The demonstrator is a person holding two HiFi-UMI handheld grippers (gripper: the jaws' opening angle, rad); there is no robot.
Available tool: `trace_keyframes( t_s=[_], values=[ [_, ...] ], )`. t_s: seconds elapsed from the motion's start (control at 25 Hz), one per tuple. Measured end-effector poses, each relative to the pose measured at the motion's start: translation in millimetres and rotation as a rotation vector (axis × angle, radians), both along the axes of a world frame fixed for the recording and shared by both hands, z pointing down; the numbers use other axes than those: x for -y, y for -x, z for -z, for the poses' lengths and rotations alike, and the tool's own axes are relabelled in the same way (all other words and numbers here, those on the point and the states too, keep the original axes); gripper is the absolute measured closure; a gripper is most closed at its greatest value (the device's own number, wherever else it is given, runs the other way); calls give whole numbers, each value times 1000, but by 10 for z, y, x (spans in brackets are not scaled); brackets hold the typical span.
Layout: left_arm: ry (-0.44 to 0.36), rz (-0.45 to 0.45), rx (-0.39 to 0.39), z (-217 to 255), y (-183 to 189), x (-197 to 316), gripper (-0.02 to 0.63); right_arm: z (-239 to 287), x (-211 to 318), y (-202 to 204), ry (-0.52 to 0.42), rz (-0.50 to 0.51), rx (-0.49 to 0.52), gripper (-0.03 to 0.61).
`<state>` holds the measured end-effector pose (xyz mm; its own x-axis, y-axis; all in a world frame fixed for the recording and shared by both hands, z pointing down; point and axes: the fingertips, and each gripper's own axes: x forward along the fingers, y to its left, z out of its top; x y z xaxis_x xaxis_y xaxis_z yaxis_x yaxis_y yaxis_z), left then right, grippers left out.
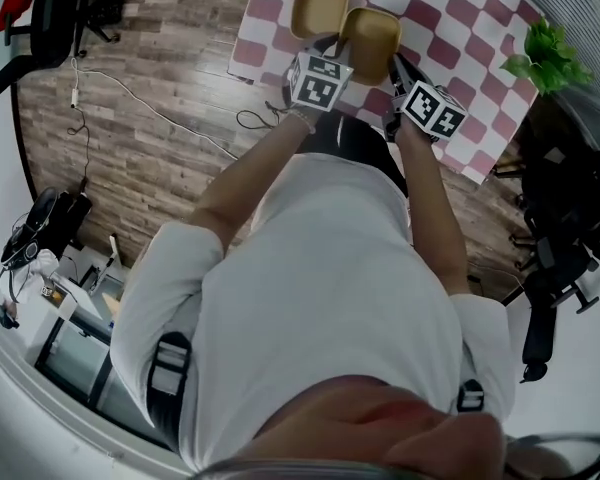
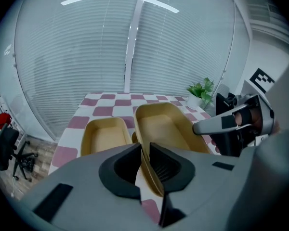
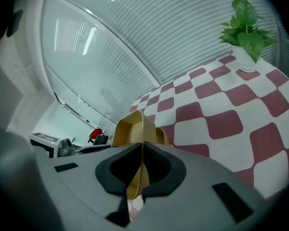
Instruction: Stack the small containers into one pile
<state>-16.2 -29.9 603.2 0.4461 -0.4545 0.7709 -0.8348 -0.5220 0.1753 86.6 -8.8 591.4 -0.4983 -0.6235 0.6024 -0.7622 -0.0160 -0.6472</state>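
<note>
Containers: two tan, shallow, rectangular containers on the red-and-white checked worktop (image 1: 460, 38). One is the held container (image 2: 166, 126), and the second container (image 2: 103, 137) lies just beside it on its left.
Left tongs: the left tongs (image 2: 144, 154) pinch the near wall of the held container, one jaw inside it and one outside.
Right tongs: the right tongs (image 3: 141, 153) are pressed onto a thin wall of the same container, so both pairs grip one piece.
Position: the held container is at the near side of the worktop, close to the person. I cannot tell whether its base touches the cloth.
Weight: probably very light — the walls are thin and both containers are empty.
Stiffness: it holds its shape under two pinches, but a wall this thin would likely flex or crease under a hard squeeze.
Surface: matte, like moulded fibre or thin plastic, so it should not slip much.
Where to hold: the upper wall or rim, on two different sides as now — that should keep it level while it is lowered into the second container.
Fit: the sloped walls suggest the two will nest.
Writing: no brand, label or print is readable on either container. The only marks are the black-and-white square markers on the cubes of the tongs.
</note>
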Motion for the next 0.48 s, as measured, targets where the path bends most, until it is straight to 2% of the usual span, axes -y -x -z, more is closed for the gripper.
trace_keyframes(
  t_s=[0.48],
  values=[
    [16, -24, 41, -226, 79, -3, 540, -372, 16, 7, 70, 22, -33, 537]
  ],
)
